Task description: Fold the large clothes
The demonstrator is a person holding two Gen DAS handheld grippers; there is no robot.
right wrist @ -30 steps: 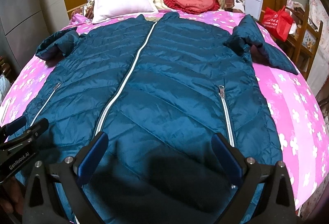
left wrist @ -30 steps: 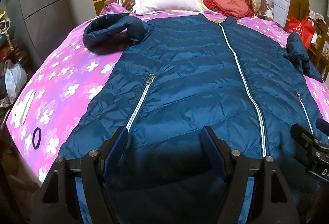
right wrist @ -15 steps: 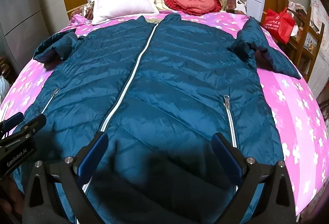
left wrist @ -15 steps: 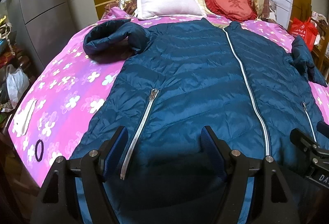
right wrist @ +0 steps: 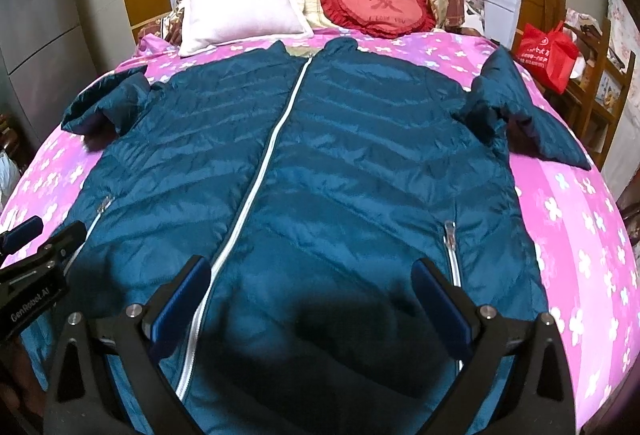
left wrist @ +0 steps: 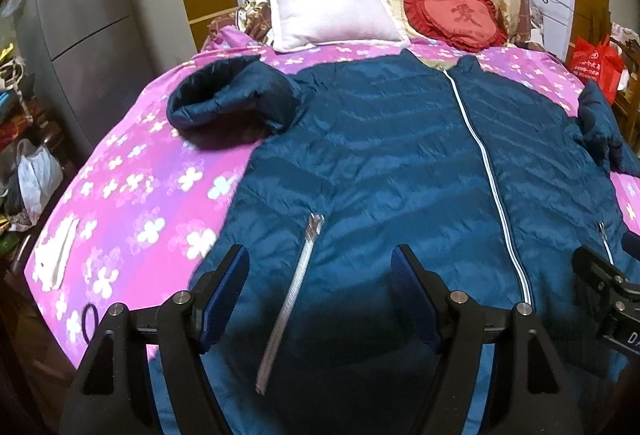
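Both the left gripper (left wrist: pixel 320 295) and right gripper (right wrist: pixel 312 299) are hovering spread wide and empty over the near hem of the jacket (right wrist: pixel 320 163), which is lying flat on the bed (right wrist: pixel 580 235), zipper running straight away.

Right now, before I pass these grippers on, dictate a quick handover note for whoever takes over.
Left gripper: jaws open, empty, over the jacket's hem by a pocket zipper.
Right gripper: jaws open, empty, over the hem beside the main zipper.
Jacket: flat, face up, zipped, collar toward the pillow; both sleeves bunched at the sides.
Done: laid out.
Left: every fold, sleeves first probably.
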